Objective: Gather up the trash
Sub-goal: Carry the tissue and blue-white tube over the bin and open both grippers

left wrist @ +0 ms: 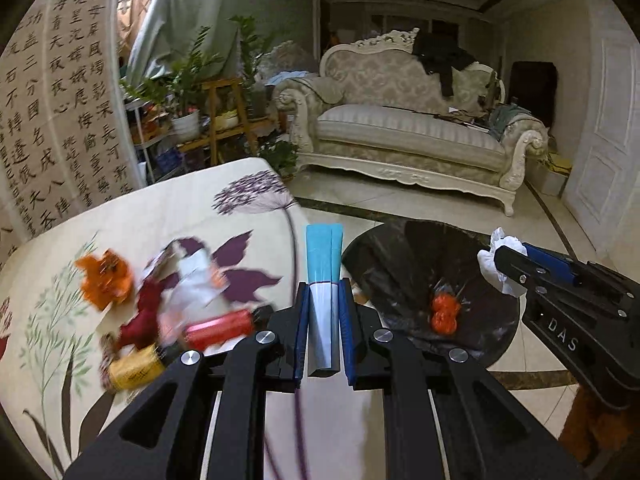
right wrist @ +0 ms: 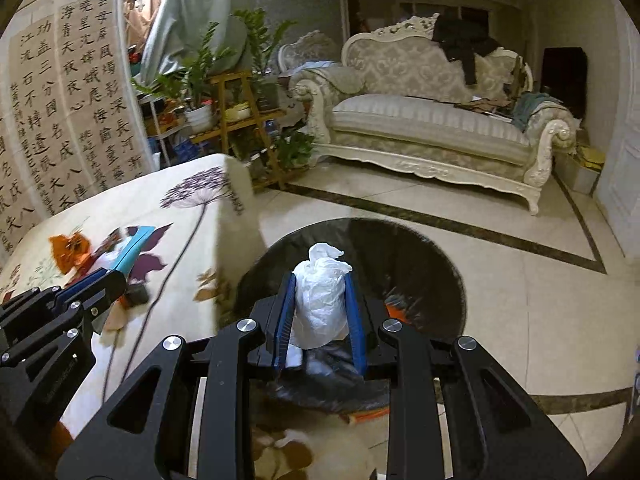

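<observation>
My left gripper (left wrist: 324,292) is shut on a flat teal-and-white tube (left wrist: 323,264), held over the right edge of the floral-cloth table (left wrist: 168,208). My right gripper (right wrist: 320,284) is shut on a crumpled white wad (right wrist: 320,300) above the black bin bag (right wrist: 416,256) on the floor. In the left wrist view the right gripper (left wrist: 506,266) and the white wad (left wrist: 496,248) hang at the bin bag's (left wrist: 400,264) right rim; an orange-red item (left wrist: 444,314) lies inside. More trash lies on the table: an orange wrapper (left wrist: 106,280), a red can (left wrist: 220,328), a yellow can (left wrist: 132,372).
A cream sofa (left wrist: 400,128) stands across the tiled floor. A wooden plant stand with potted plants (left wrist: 224,112) and a calligraphy screen (left wrist: 60,112) stand behind the table. A white door (left wrist: 608,140) is at the right.
</observation>
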### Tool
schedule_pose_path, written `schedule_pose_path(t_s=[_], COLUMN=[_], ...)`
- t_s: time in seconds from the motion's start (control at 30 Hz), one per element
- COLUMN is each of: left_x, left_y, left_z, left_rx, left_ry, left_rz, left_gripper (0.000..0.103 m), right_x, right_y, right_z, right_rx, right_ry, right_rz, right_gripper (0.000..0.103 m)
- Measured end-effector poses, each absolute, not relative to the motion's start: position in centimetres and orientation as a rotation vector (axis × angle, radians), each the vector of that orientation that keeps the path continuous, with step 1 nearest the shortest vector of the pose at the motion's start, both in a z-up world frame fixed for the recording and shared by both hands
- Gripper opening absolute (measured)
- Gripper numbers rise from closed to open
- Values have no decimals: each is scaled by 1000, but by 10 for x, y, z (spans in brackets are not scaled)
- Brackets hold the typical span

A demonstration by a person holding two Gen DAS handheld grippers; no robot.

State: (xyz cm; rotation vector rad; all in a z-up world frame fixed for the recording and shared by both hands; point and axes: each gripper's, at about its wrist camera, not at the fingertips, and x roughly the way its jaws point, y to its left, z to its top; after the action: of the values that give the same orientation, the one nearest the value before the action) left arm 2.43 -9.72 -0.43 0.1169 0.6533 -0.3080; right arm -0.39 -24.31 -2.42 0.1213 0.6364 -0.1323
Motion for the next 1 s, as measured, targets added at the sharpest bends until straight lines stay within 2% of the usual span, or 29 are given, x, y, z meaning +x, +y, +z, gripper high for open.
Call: schedule_pose_path(t_s=[0.53, 0.8, 0.9, 0.93, 1.0], left_x=[68, 86, 89, 89, 91], left_y=[-164, -174, -175, -177, -175], left_z=[-18, -25, -27, -28, -29], left_rx=[218, 229, 233, 233, 221], left_ry=[663, 693, 704, 710, 715], left_rz=[-371, -361, -358, -356, -353], left_gripper=[16, 18, 25, 32, 40], right_x=[34, 46, 48, 48, 48], right_y=[-285, -293, -296, -298, -299], right_z=[-40, -47, -49, -50, -51], right_rx=[125, 134, 141, 143, 149], right_ry=[661, 678, 680, 682, 683], right_rz=[-220, -225, -229, -234, -236], right_gripper=[24, 26, 27, 27, 31])
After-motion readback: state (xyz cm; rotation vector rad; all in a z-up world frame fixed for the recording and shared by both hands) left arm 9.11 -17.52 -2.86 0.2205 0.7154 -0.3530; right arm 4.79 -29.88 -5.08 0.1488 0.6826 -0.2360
